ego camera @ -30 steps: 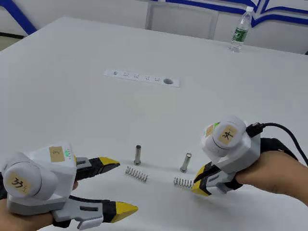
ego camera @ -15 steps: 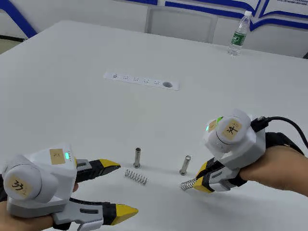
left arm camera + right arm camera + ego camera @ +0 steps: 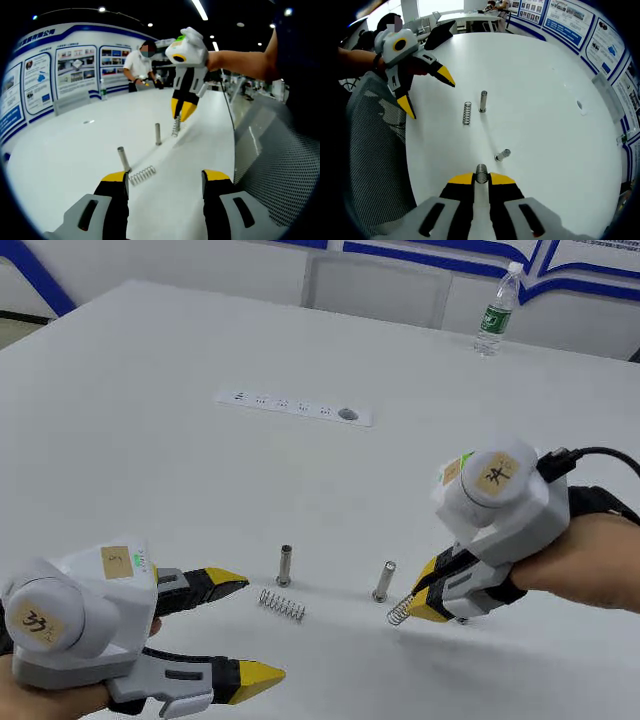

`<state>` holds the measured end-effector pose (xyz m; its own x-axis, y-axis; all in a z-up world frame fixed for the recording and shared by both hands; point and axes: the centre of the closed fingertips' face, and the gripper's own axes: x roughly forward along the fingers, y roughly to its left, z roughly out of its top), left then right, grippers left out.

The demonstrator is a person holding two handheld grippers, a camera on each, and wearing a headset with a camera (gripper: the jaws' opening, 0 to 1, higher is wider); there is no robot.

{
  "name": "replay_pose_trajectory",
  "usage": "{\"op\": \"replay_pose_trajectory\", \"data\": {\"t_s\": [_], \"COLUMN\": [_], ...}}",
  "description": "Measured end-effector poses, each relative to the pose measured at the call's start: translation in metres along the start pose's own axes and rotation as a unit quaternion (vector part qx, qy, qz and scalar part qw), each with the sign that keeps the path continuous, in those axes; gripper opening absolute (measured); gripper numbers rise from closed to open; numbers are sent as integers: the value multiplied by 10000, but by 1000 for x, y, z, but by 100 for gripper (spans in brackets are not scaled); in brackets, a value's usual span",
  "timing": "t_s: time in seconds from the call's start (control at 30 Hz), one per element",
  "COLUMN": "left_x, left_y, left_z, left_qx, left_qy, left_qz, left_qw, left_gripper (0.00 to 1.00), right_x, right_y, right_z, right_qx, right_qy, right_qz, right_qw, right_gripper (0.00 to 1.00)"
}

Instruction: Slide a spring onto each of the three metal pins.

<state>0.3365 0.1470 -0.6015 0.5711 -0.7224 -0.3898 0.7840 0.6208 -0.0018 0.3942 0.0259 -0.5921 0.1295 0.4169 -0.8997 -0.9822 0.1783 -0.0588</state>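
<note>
Pinching a spring (image 3: 400, 610) in my right gripper (image 3: 417, 608), tilted to thread the right pin (image 3: 384, 580); left gripper (image 3: 262, 628) spread, idle.

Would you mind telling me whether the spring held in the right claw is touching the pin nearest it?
Apart. The right gripper view shows bare table between the held spring and the pin.

Head view looks down from near; gripper views, low over the counter (image 3: 150, 440), face each other, sharing both pins (image 3: 285, 565).
</note>
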Motion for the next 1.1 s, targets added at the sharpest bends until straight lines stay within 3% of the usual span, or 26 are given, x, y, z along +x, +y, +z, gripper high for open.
{"op": "replay_pose_trajectory", "data": {"t_s": [0.17,0.43,0.63,1.1], "left_x": [0,-1,-2,-4], "left_y": [0,2,4,5], "left_z": [0,1,1,-2], "left_qx": [-6,-9,-20,-66], "left_qy": [-15,-17,-21,-6], "left_qz": [8,26,49,90], "left_qw": [10000,10000,10000,9999], "left_gripper": [60,60,60,60], "right_x": [-17,-28,-23,-9], "right_y": [-4,-15,-23,-30], "right_z": [12,26,33,30], "right_qx": [-44,-261,-334,-367], "right_qy": [-37,27,64,305], "right_qz": [-20,-166,-197,-84], "right_qw": [10000,9995,9992,9988], "right_gripper": [12,12,12,12]}}
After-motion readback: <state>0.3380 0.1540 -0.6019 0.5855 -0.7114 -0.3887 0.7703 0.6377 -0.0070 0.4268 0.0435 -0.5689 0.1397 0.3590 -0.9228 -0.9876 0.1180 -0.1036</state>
